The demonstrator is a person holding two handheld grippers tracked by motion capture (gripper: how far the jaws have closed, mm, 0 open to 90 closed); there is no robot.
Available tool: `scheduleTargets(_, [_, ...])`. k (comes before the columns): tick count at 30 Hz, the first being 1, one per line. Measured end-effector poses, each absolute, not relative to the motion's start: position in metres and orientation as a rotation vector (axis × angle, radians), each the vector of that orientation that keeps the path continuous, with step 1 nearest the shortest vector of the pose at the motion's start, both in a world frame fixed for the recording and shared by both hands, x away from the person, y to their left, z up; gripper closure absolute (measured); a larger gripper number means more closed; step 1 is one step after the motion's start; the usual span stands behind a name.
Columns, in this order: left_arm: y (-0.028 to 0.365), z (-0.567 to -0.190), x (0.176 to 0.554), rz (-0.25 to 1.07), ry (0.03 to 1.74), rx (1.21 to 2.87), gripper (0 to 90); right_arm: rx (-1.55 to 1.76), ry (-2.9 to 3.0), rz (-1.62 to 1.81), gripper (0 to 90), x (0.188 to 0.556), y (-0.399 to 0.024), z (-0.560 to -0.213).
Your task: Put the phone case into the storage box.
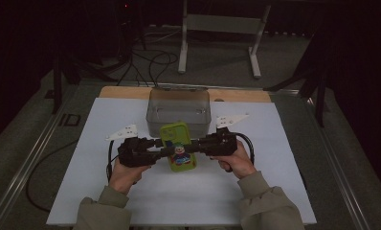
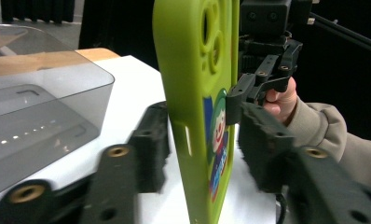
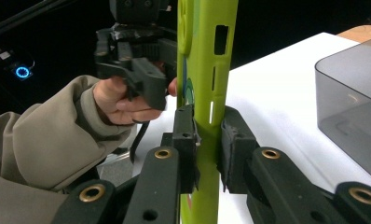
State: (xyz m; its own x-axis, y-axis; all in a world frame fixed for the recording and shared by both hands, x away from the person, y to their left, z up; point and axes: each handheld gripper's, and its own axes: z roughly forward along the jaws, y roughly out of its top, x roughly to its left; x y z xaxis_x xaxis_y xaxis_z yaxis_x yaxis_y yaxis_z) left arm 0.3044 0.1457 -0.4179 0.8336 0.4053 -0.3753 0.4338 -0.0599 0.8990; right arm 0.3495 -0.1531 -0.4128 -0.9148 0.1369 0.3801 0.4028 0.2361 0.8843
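White tabletop under dim light, with a green rubbery phone case (image 1: 178, 146) held between two hand-held grippers.

Nearest the person, the case stands on edge above the white table surface (image 1: 83, 191), a clown picture on its face. To the case's right, the right gripper (image 3: 207, 140) pinches its edge, pads pressed tight. To the case's left, the left gripper (image 2: 200, 140) has its jaws spread, pads clear of both faces, the case between them. Just beyond the case sits a smoky translucent plastic box (image 1: 178, 108).
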Motion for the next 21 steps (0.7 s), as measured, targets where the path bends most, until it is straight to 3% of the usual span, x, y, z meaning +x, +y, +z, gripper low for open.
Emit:
scheduleTargets(8, [0.154,-0.417,0.297,0.102,0.724,1.660,22.0,-0.520,-2.292,-1.751,78.9,0.349,-0.154,-0.412])
scheduleTargets(21, [0.172,-0.422,0.287,0.355,0.832,1.681,8.3,-0.562,-2.318,-1.753,78.7,0.350,-0.155,-0.411])
